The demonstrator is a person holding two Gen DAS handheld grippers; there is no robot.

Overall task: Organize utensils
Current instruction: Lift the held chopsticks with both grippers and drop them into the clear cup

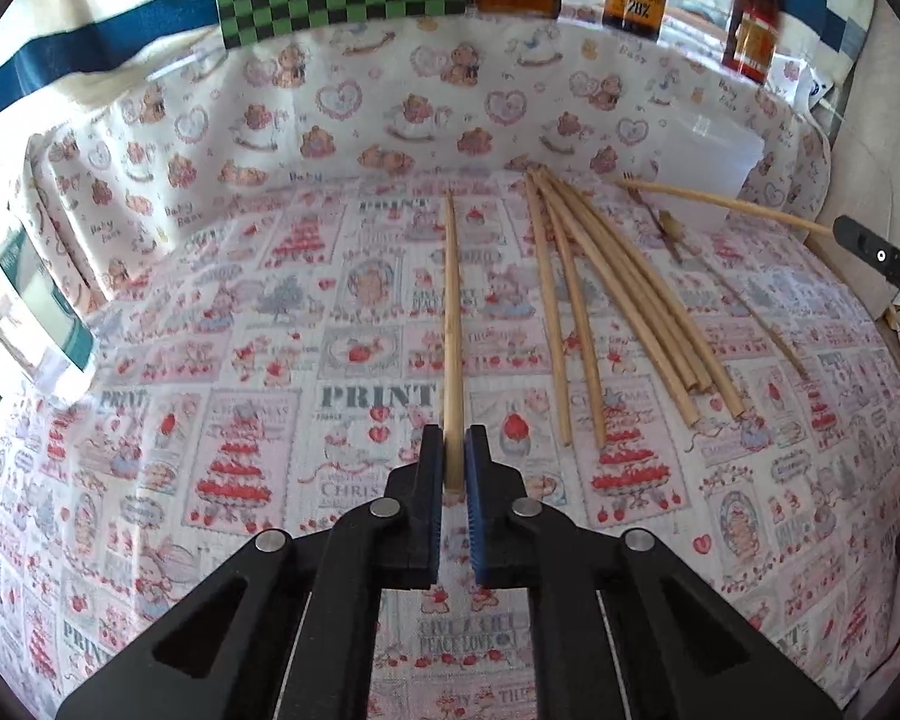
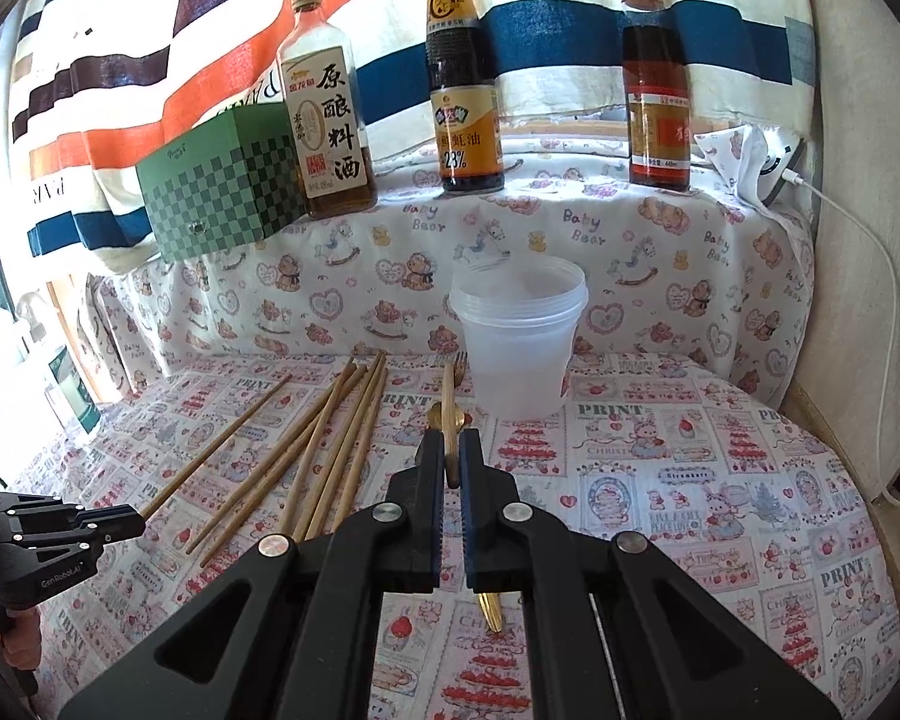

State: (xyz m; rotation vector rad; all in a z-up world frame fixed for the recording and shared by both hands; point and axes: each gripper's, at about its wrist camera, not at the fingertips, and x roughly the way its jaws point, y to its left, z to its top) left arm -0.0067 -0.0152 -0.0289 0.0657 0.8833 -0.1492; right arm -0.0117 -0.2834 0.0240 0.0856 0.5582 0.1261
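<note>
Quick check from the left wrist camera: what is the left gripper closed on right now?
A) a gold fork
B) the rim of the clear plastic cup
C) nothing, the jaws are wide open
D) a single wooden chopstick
D: in the left wrist view the left gripper pinches the near end of a single wooden chopstick, which lies apart from the loose chopstick pile.

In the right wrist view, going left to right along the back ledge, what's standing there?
Green checkered box → cooking wine bottle → oyster sauce bottle → red-capped bottle.
</note>
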